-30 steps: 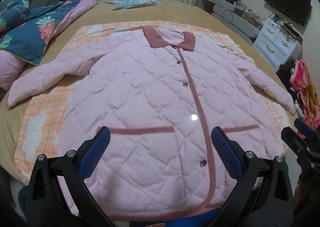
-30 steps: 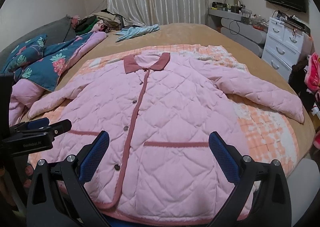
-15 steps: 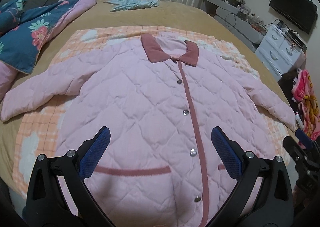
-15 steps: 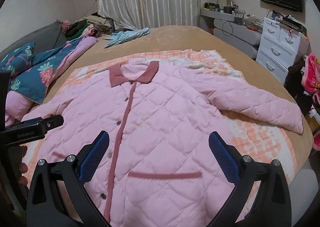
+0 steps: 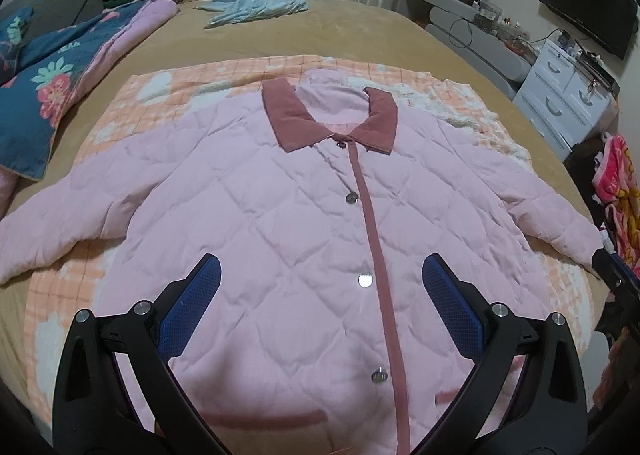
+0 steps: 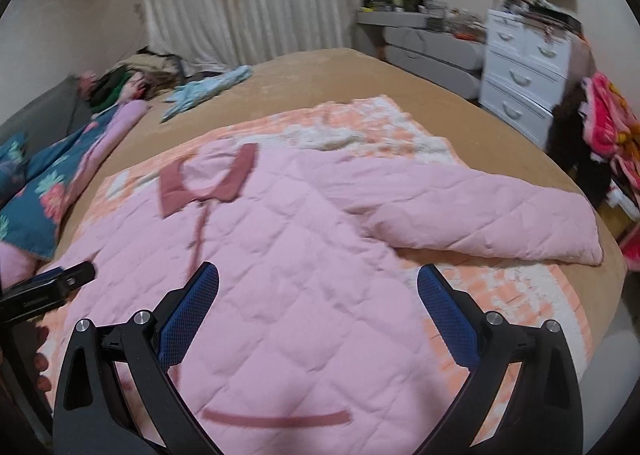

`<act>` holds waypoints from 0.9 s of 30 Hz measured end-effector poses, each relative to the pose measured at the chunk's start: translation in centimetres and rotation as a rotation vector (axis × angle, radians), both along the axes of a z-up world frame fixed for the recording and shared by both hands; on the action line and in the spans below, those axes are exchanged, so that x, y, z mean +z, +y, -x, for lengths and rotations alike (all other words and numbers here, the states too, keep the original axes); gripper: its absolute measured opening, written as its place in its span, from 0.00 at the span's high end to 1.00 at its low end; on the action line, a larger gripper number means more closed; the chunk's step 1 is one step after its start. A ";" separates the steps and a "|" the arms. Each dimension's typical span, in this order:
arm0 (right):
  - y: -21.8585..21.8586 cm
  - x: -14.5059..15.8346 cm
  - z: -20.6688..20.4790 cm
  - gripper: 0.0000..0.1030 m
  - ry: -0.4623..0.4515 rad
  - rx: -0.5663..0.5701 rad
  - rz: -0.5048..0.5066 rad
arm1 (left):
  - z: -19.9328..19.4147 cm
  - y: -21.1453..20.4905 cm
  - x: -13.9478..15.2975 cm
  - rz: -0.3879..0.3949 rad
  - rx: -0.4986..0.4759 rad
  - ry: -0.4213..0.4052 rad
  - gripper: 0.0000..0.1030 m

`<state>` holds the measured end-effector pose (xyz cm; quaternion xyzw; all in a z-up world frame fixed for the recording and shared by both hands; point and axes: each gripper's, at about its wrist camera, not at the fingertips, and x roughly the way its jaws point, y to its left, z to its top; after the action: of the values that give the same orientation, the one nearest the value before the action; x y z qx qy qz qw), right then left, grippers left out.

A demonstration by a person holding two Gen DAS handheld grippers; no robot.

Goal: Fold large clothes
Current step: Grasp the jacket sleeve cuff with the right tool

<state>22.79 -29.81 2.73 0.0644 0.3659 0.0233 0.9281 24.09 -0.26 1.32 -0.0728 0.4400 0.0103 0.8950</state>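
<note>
Bedroom clutter ringed the bed (image 5: 360,31) where the jacket (image 5: 304,223) lay flat, buttoned, sleeves out for folding, and we held our left gripper (image 5: 320,295) and right gripper (image 6: 318,301) above it, fingers spread, gripping nothing.

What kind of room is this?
Most likely a bedroom in a home: a pink jacket lies spread on a wide bed, with a white chest of drawers and a wall television beside it.
</note>
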 end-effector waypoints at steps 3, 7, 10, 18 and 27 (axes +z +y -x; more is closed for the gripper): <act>-2.2 -1.0 -1.3 0.04 0.021 -0.066 -0.010 | -1.4 -0.6 -0.5 -0.019 -0.015 0.001 0.08; -5.1 -2.4 -2.5 0.04 0.041 -0.141 -0.014 | -3.8 -1.0 -1.6 0.006 -0.042 0.011 0.08; -7.1 -3.3 -3.4 0.04 0.052 -0.186 -0.025 | -5.2 -1.2 -2.4 0.006 -0.050 0.020 0.08; -13.3 -6.8 -6.1 0.04 0.114 -0.342 -0.089 | -8.8 -1.7 -4.7 0.018 -0.042 0.055 0.08; -22.0 -9.8 -7.4 0.04 0.141 -0.567 -0.142 | -12.5 -2.1 -6.6 0.040 -0.025 0.077 0.08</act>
<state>30.15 -51.80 -7.04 0.2302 0.3945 -0.2159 0.8630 36.63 -2.37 -5.26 -0.0845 0.4751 -0.0069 0.8759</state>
